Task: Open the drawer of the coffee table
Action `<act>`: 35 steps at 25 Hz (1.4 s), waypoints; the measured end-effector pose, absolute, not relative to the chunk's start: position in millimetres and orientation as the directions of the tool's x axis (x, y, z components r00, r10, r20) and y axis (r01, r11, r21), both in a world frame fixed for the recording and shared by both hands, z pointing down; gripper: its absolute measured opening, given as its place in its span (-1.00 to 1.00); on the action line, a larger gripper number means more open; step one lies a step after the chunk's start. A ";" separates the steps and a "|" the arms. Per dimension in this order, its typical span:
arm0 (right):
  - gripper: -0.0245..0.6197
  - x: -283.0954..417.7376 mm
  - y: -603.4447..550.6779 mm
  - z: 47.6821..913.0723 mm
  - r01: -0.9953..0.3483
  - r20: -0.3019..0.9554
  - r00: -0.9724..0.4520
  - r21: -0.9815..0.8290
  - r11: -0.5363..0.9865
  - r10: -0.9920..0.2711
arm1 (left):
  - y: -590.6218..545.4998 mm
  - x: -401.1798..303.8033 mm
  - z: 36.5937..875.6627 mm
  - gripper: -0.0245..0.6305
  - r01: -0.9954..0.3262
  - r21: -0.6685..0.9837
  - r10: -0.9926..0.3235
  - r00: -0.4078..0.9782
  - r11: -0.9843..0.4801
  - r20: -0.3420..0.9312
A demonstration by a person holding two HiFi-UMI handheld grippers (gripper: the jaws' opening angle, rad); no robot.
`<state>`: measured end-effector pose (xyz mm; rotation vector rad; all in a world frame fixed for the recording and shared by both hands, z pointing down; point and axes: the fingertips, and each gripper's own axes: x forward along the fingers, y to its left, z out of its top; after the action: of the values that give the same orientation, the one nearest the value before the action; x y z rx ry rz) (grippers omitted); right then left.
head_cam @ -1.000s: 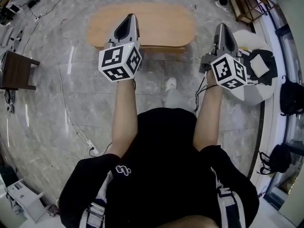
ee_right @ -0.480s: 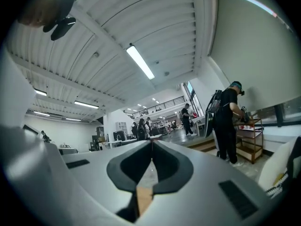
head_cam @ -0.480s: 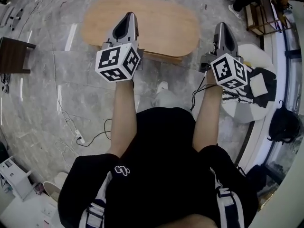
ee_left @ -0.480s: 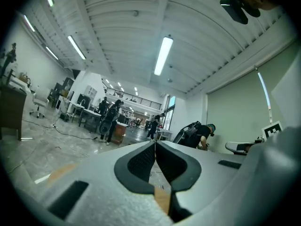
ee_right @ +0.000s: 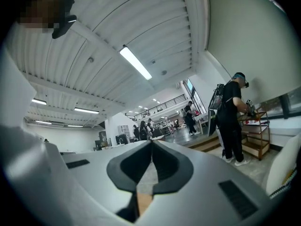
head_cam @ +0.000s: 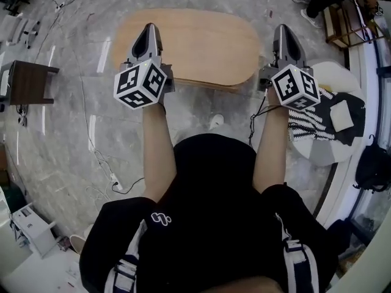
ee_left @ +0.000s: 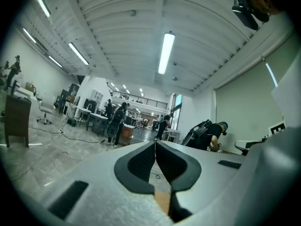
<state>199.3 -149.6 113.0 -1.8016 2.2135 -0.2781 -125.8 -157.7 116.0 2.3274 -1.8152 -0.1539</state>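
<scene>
Pale wood, smooth and matt, forms the rounded oval top of the coffee table (head_cam: 201, 41) in the upper middle of the head view, standing on glossy grey marble floor (head_cam: 61, 139). Only the top and its near edge show from above. No drawer front or handle can be made out, so I judge the task barely begun. The drawer must still be found, gripped and pulled out. The left gripper (head_cam: 148, 29) hangs over the table's left end and the right gripper (head_cam: 282, 30) just off its right end. Each is grey hard plastic and carries a cube of black-and-white square markers. A dark wooden stool (head_cam: 27, 84) sits at the left edge, and a white round seat (head_cam: 321, 148) with striped cloth sits at the right.

In the left gripper view the left gripper (ee_left: 155, 142) has its 2 jaws pressed together, black ribbed pads (ee_left: 141, 161) meeting in 1 thin seam with nothing between them. A tan sliver of wood, probably the tabletop, shows low in the gap beneath.

In the right gripper view the right gripper (ee_right: 151, 142) is likewise closed tip to tip and empty, its dark pads (ee_right: 167, 166) curving outward below the tips, with the same tan wood sliver low in the frame.
</scene>
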 end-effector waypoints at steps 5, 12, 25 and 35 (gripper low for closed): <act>-0.89 231.1 -156.4 114.7 -0.925 -0.089 -0.144 -0.342 0.166 -0.986 | -178.5 -111.0 112.5 -0.89 -0.945 0.205 -0.963 0.266 -0.255 0.027; -0.89 233.6 -163.4 137.6 -0.921 -0.043 -0.146 -0.358 0.152 -0.988 | -197.9 -87.5 126.9 -0.89 -0.929 0.200 -0.943 0.329 -0.313 0.053; -0.89 217.4 -175.9 211.4 -0.918 0.108 -0.141 -0.387 0.089 -0.984 | -221.3 -68.8 196.8 -0.89 -0.909 0.195 -0.890 0.405 -0.368 0.210; -0.89 196.0 -167.6 288.1 -0.919 0.242 -0.159 -0.391 0.053 -0.957 | -219.8 -94.5 279.6 -0.89 -0.914 0.249 -0.854 0.392 -0.321 0.341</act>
<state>196.0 -167.6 288.1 -1.9817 2.2185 -0.7138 -94.5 -219.8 279.6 2.2582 -1.5242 0.2052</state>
